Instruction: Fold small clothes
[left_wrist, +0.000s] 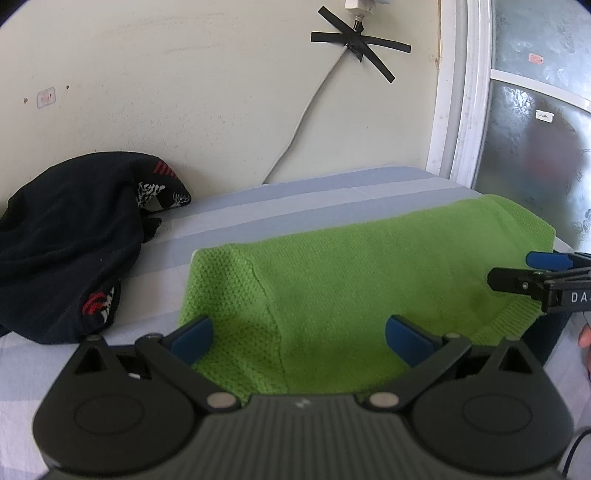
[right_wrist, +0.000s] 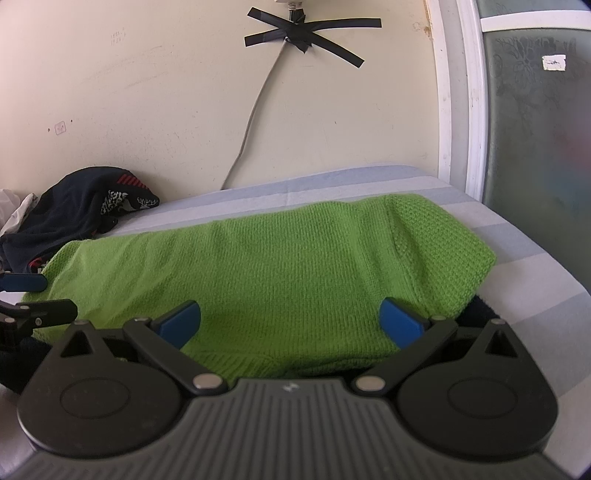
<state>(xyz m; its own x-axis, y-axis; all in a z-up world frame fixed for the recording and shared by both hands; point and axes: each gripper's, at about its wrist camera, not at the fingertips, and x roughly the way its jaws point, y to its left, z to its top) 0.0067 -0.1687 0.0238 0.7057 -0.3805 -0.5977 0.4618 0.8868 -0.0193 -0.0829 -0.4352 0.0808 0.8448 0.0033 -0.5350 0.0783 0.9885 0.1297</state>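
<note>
A green knitted garment (left_wrist: 351, 273) lies folded flat on the striped bed sheet (left_wrist: 258, 206); it also shows in the right wrist view (right_wrist: 280, 266). My left gripper (left_wrist: 299, 332) is open and empty, its blue pads over the garment's near left part. My right gripper (right_wrist: 290, 321) is open and empty over the garment's near edge. The right gripper's fingers (left_wrist: 517, 280) show at the right edge of the left wrist view. The left gripper's fingers (right_wrist: 37, 306) show at the left edge of the right wrist view.
A dark navy garment (left_wrist: 74, 243) with red and white print lies crumpled at the left against the wall, also in the right wrist view (right_wrist: 81, 218). A white cable (left_wrist: 306, 107) taped with black tape hangs down the wall. A frosted window (left_wrist: 535, 140) stands at the right.
</note>
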